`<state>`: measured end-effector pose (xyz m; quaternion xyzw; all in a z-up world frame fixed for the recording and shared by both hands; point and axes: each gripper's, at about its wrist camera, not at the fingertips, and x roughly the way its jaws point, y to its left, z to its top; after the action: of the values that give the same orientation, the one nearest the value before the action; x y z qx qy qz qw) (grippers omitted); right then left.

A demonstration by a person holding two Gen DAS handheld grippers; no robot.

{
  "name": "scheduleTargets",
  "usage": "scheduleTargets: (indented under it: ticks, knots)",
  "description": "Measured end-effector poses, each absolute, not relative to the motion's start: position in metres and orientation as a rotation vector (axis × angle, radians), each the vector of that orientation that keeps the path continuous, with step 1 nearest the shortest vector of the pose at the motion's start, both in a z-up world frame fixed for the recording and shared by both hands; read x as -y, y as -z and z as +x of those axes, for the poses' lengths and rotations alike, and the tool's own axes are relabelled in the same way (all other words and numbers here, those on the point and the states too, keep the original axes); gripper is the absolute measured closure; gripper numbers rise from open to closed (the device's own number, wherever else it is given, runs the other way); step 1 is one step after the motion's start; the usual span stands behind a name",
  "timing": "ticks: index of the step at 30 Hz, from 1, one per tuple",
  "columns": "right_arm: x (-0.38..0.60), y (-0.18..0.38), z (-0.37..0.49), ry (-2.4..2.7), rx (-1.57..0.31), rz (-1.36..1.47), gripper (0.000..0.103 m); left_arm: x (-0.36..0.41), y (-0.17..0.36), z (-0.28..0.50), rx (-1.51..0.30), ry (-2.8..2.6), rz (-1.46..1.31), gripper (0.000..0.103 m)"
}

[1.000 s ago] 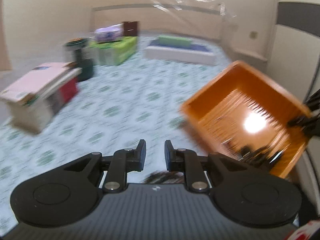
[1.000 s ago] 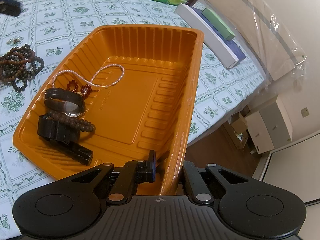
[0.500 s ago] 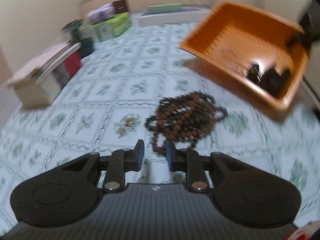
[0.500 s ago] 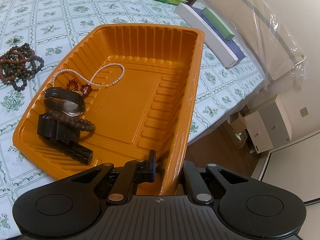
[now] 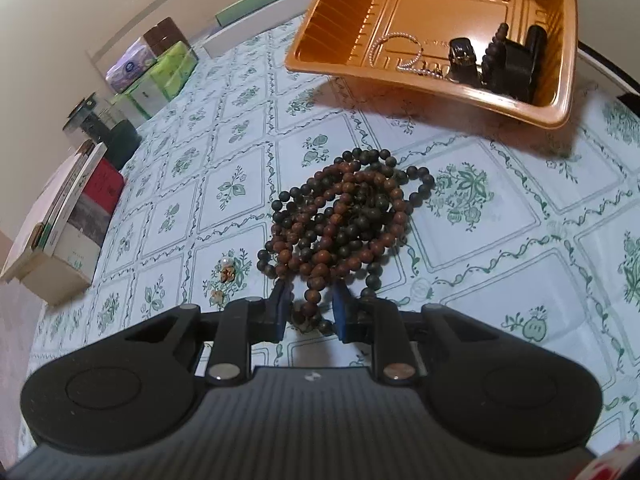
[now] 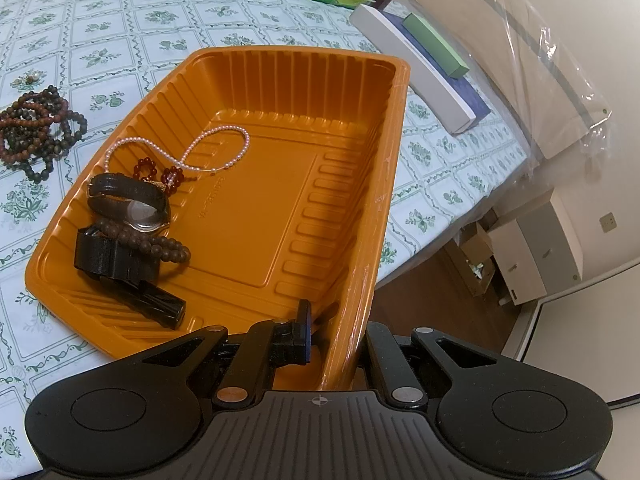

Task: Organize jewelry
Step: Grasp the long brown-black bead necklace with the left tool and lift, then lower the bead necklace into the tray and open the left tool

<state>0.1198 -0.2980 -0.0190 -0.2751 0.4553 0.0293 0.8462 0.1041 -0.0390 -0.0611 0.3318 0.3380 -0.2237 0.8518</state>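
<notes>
The tray (image 6: 352, 128) is plain orange. Inside it lie a pinkish-white pearl string (image 6: 192, 152), dark red beads (image 6: 160, 172) and black straps (image 6: 108, 258). Beside the tray, brown and near-black beads (image 5: 344, 216) rest on a white tablecloth (image 5: 520, 220) with green floral squares.

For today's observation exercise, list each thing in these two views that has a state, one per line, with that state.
Tray: tilted, one rim gripped, partly filled.
Right gripper: shut on the tray rim.
Left gripper: open, straddling some beads.
Wooden beads: heaped on the tablecloth, outside the tray.
Pearl necklace: loose in the tray.
Watch: in the tray, on its side.
Earrings: on the tablecloth, beside the beads.
</notes>
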Motion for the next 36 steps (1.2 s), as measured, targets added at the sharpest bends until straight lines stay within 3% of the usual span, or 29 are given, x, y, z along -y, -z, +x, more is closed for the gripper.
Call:
scheduleTargets:
  ticks: [1,2,4,27,36]
  knots:
    - [0.298,0.019,0.12,-0.062,-0.96,-0.581,0.097,0.04,0.061,0.104,-0.711,0.472,0.71,0.085]
    - [0.298,0.019,0.12,-0.062,-0.96,-0.581,0.097,0.04,0.061,0.104,-0.713,0.474,0.719,0.094]
    - [0.298,0.019,0.12,-0.062,-0.959,-0.581,0.097,0.04,0.059,0.105,-0.721,0.478,0.731,0.097]
    - [0.298,0.018,0.12,-0.061,-0.958,-0.585,0.097,0.021,-0.101,0.115,-0.413,0.451,0.587,0.097]
    - [0.298,0.018,0.12,-0.06,-0.958,-0.586,0.097,0.025,-0.135,0.122,-0.355,0.475,0.545,0.097]
